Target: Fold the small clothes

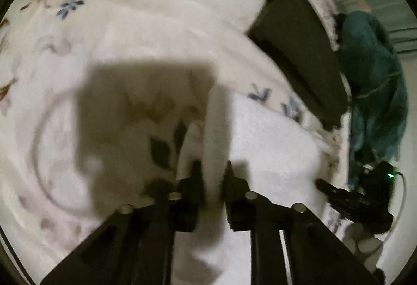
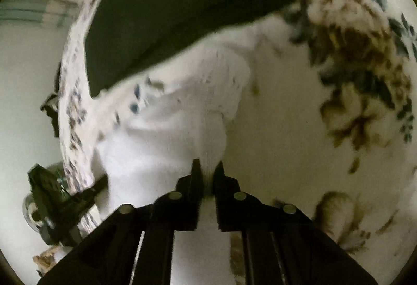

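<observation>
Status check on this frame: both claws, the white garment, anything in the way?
Left claw shut on white garment. Right claw shut on it too. Garment lifted over floral blanket. Dark folded cloth beyond, not obstructing.

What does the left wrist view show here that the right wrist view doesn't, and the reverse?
Only the left wrist view shows the teal cloth hanging past the bed's edge and the left hand-held gripper pinching the white garment. Only the right wrist view shows the right hand-held gripper gripping it and a large brown flower print. Both show the white garment, the folded dark garment and the floral blanket.
</observation>
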### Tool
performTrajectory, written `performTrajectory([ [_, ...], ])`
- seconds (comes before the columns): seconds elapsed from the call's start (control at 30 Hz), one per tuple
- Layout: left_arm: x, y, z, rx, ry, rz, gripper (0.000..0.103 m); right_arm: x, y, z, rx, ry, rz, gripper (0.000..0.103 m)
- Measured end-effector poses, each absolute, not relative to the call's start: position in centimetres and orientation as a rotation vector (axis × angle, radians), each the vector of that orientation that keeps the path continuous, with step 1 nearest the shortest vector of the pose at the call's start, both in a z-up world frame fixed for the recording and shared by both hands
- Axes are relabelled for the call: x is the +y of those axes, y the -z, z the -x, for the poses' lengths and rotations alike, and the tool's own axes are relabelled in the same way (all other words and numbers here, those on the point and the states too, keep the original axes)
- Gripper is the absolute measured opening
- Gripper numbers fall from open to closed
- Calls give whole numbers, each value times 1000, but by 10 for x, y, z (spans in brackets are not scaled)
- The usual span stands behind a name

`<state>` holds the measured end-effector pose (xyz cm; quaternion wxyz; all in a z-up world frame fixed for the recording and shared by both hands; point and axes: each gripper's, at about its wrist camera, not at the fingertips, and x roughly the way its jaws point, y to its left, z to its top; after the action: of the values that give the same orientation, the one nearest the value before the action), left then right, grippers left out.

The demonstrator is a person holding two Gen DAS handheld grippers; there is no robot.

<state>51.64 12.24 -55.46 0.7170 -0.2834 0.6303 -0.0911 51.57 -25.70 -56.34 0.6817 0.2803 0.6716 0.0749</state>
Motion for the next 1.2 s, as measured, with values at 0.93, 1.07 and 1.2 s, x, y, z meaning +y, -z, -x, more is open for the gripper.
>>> performTrajectory([
  [0.93, 138, 546, -167, 1437, 92, 642, 6, -231, 610, -64, 1695, -63, -1016, 4],
  [1.07, 144, 520, -150, 1367, 116, 732, 6, -233, 593, -38, 1690, -47, -974, 3],
  [1.2, 152, 508, -140, 1334, 109, 712, 6, -219, 582, -22, 1719, -112, -951, 3],
])
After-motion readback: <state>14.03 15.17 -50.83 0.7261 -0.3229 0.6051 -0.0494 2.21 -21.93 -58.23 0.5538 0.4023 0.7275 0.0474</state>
